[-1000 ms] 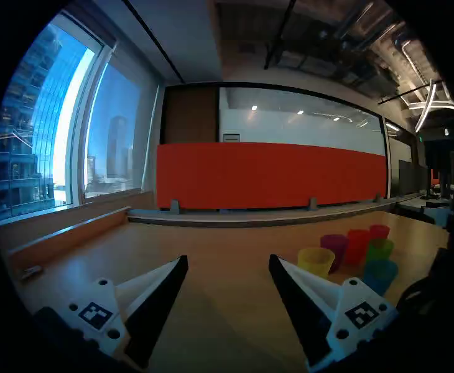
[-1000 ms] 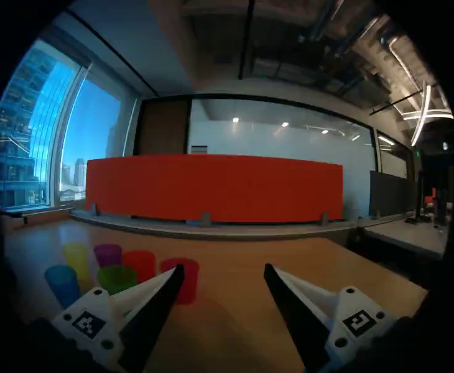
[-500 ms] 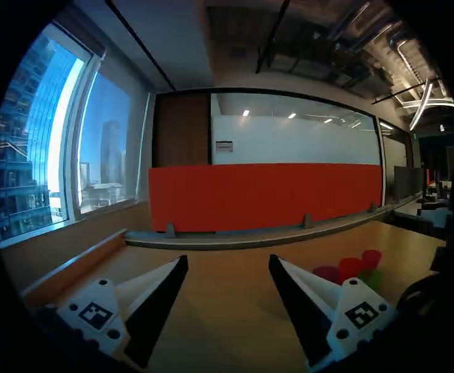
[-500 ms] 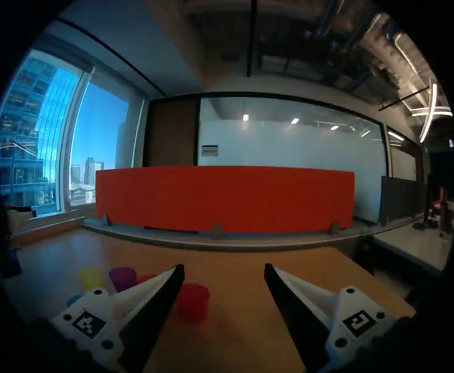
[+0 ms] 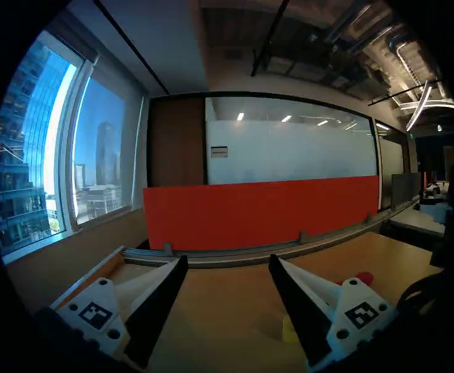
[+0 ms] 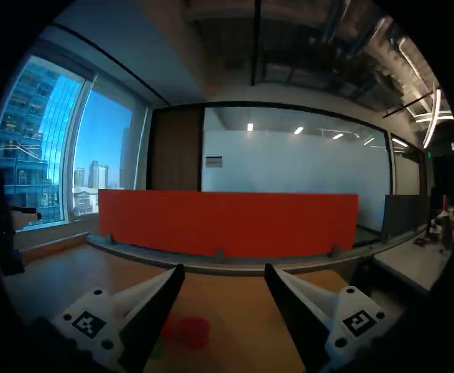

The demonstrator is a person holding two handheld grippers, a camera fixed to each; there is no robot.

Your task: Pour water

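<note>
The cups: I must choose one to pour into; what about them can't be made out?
Left gripper view: the yellow cup and a red cup are slivers behind a finger of the left hand-held gripper.
Right gripper view: a red cup sits low and dim; its neighbours hide behind a finger of the right hand-held gripper.
Whether any cup holds water: cannot tell.

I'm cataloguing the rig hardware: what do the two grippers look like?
They match. The left gripper has two tapering, pointed fingers, black on the inside, white on the outside with bolt holes, each bearing a black-and-white square marker. The right gripper looks the same.
</note>
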